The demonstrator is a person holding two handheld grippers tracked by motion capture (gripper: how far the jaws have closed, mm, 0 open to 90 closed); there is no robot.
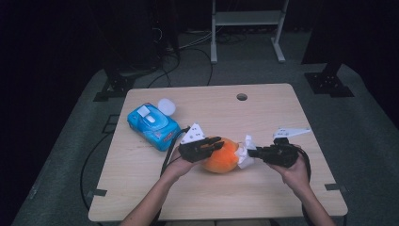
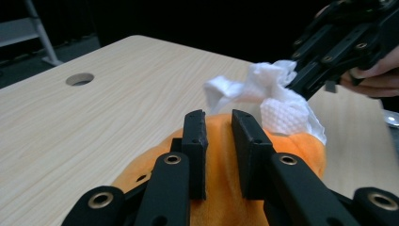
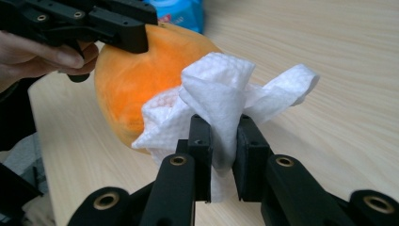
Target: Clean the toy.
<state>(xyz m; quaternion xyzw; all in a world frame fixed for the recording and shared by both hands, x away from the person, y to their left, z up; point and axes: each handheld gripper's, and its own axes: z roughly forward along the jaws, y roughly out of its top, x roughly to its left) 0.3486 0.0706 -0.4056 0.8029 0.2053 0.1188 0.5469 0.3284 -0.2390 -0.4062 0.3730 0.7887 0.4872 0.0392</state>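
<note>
Light wood worktop (image 1: 141, 188), rounded corners, cable hole (image 1: 242, 97) near the far edge. Grey floor around it, white rack (image 1: 247, 19) behind.

Blue wipes pack (image 1: 153, 125) sits far-left on the worktop, flip lid on top; small white round thing (image 1: 166, 107) just beside its far corner, can't tell what it is.

Orange plush toy (image 1: 221, 157) is near the worktop's middle, a bit toward the person's side, between the two grippers. In the high view I can't tell whether it rests on the wood or is raised off it.

Left hand-held gripper (image 1: 214, 143) comes in over the plush from its left. Left gripper view: jaws nearly together, pinching a ridge of the orange fabric between the pads (image 2: 196, 141). Gripping the plush.

Right hand-held gripper (image 1: 254, 152) on the plush's right side, pointing left at it. Right gripper view: jaws clamped on a crumpled white wipe (image 3: 221, 99), folds bunched between the pads (image 3: 200, 141) and fanning out above them. The wipe is pressed against the right end of the plush, touching it; also seen in the left gripper view (image 2: 277, 101) lying on the far end of the orange fabric.

Both forearms enter from the near edge; black cable (image 1: 167, 155) trails from the left gripper across the worktop.
</note>
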